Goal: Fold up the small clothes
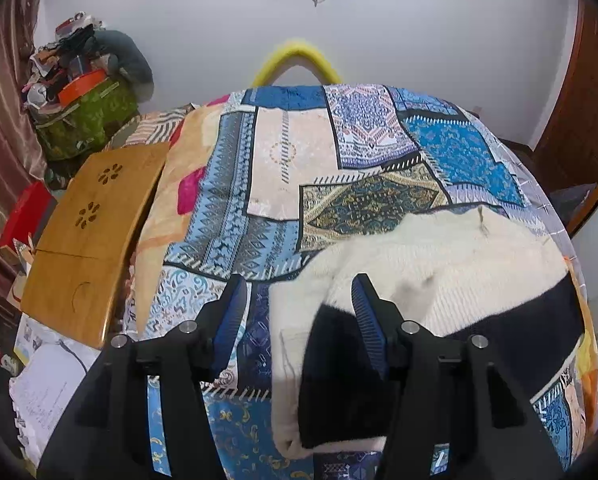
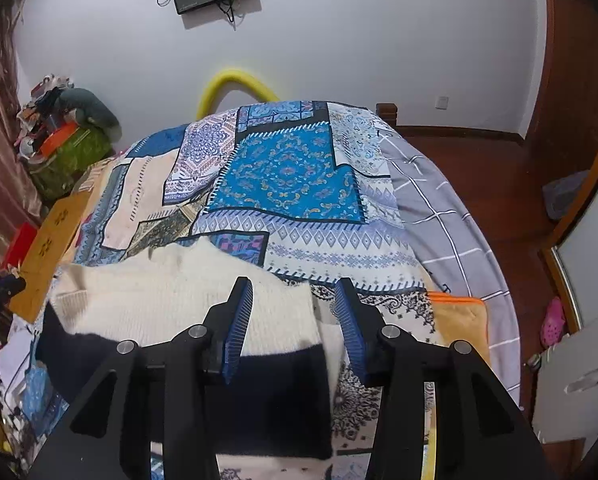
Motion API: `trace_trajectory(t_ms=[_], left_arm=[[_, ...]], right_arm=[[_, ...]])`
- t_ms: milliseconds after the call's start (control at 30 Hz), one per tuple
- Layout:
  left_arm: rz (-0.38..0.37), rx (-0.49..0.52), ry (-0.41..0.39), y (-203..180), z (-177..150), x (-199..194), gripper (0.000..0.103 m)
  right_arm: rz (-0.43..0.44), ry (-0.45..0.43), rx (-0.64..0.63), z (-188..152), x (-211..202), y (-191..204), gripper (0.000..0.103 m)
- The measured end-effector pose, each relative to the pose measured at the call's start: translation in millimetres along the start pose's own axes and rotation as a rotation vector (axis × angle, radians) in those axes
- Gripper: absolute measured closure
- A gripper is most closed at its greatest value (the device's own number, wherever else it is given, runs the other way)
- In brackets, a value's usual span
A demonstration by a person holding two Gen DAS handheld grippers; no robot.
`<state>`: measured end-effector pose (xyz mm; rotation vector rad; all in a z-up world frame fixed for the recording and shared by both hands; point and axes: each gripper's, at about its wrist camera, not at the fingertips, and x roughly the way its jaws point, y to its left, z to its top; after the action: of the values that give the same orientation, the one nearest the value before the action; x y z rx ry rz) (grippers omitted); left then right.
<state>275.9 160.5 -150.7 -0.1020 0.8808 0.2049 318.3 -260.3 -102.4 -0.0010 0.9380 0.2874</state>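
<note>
Lying on the patchwork bedspread [image 2: 291, 168], a cream-and-black knit sweater [image 2: 171, 300] stretches toward nine o'clock; both claws [image 1: 299, 312] [image 2: 293, 316] spread, empty

I count one sweater [image 1: 439, 256], cream with a black band, on one patchwork bedspread [image 1: 283, 168]. I hold two grippers, left gripper [image 1: 299, 304] and right gripper [image 2: 295, 308], each with two fingers. Beside the bed I see one wooden board [image 1: 83, 236], one green bag [image 1: 87, 116], one red box [image 1: 27, 212]. One yellow tube [image 1: 299, 60] arches behind.
</note>
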Motion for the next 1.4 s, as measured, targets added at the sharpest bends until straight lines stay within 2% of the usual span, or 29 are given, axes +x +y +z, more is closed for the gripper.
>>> trace_trajectory(t_ms=[67,100,133,300,467,567,633,700,800,900,1033,1200,1333,1400], left_arm=[[-0.002,-0.008,0.021,0,-6,4,0.038],[-0.003,-0.011,0.033,0,-9,7,0.035],[-0.006,-0.012,0.042,-1,-13,9,0.035],[-0.027,-0.005,0.140,-7,-32,32,0.034],[-0.027,0.006,0.180,-10,-47,48,0.034],[0.002,-0.004,0.195,-3,-53,57,0.034],[0.019,-0.013,0.190,6,-57,59,0.033],[0.026,-0.036,0.183,17,-59,59,0.026],[0.017,-0.063,0.189,29,-62,60,0.022],[0.015,-0.056,0.186,32,-63,56,0.022],[0.036,-0.036,0.168,25,-56,43,0.023],[-0.013,-0.007,0.109,6,-38,23,0.023],[-0.065,0.018,0.085,-16,-26,21,0.023],[-0.109,0.047,0.082,-31,-22,23,0.031]], right_arm=[[-0.012,0.012,-0.017,-4,3,0,0.062],[-0.018,0.018,-0.025,-7,5,0,0.057],[-0.023,0.023,-0.031,-10,7,1,0.052],[-0.020,0.088,-0.056,-29,25,8,0.052],[0.020,0.154,-0.110,-50,39,32,0.052],[0.039,0.194,-0.180,-63,49,55,0.052],[0.053,0.214,-0.207,-69,54,65,0.052],[0.057,0.228,-0.234,-75,59,73,0.052],[0.047,0.231,-0.245,-79,63,76,0.049],[0.048,0.237,-0.200,-77,66,67,0.041],[0.057,0.245,-0.154,-75,64,59,0.040],[0.043,0.232,-0.168,-75,61,59,0.040],[0.053,0.234,-0.158,-78,62,59,0.040],[0.060,0.232,-0.152,-79,63,58,0.040]])
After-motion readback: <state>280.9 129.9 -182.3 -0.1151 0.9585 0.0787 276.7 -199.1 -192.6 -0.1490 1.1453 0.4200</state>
